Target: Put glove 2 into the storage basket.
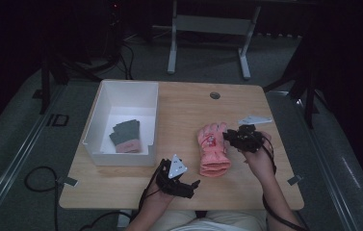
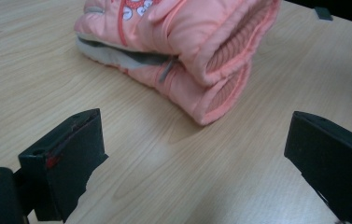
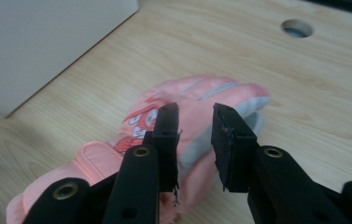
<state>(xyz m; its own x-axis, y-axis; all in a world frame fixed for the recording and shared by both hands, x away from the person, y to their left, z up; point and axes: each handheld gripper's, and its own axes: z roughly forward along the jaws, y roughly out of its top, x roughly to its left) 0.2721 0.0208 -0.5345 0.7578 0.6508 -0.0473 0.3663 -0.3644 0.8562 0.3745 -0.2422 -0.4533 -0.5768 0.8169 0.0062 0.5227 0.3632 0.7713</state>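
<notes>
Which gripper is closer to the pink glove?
Right. The right gripper hangs over the pink glove, jaws slightly apart; the left gripper sits back near the cuff, wide open.

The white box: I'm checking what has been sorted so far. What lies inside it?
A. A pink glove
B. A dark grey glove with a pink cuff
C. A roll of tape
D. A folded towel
B. In the high view the white box holds a dark grey glove with a pink cuff, while the pink glove lies out on the table to the box's right.
</notes>
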